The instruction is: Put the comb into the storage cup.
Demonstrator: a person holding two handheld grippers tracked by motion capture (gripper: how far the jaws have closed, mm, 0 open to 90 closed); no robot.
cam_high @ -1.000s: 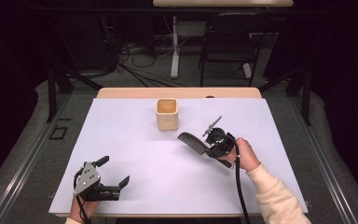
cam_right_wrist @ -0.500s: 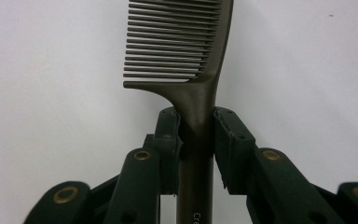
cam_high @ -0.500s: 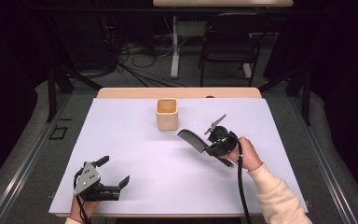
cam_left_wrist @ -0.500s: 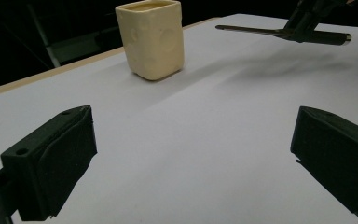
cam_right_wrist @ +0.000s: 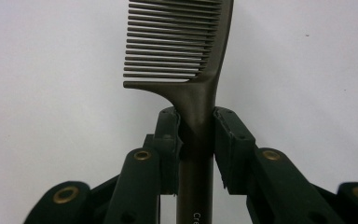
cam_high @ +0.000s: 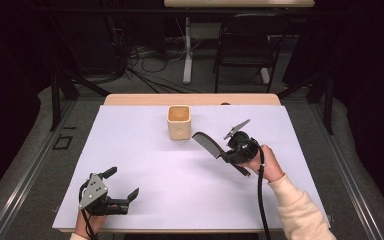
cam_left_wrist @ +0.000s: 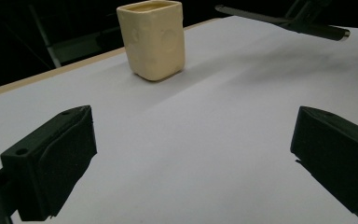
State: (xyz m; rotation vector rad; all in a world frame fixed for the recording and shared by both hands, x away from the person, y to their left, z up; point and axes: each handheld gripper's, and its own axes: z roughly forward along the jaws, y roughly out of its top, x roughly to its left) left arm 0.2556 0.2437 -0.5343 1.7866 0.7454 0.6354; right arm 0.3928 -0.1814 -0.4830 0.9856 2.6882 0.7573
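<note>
Comb (cam_right_wrist: 193, 70) clamped in right tongs (cam_high: 228, 154), jaws squeezed on the handle just below the toothed section, per right gripper view. High view: comb held off the desk (cam_high: 145, 165), toothed end pointing up-left toward the cream cup (cam_high: 179, 122), which stands upright near the far edge, apart from the comb tip. Likely job: drop comb into cup.

Left tongs (cam_high: 121, 189) rest low at the near-left corner of the desk, jaws wide apart, nothing between them; the left gripper view looks across bare sheet to the cup (cam_left_wrist: 153, 38), with the comb (cam_left_wrist: 279, 21) floating at top right.

Risks, as judgement:
- Grip sits near the teeth, with a long handle trailing behind; the comb could pivot in the jaws if the tip knocks the cup rim.
- Cup looks light and nothing is holding it; a sideways nudge from the comb could tip or slide it toward the back edge. Left tongs are well away, so no bracing.
- Cup mouth is narrow and the comb is long; releasing at a shallow tilt may leave it resting across the rim or levering the cup over.
- Teeth-first entry could snag the rim.
</note>
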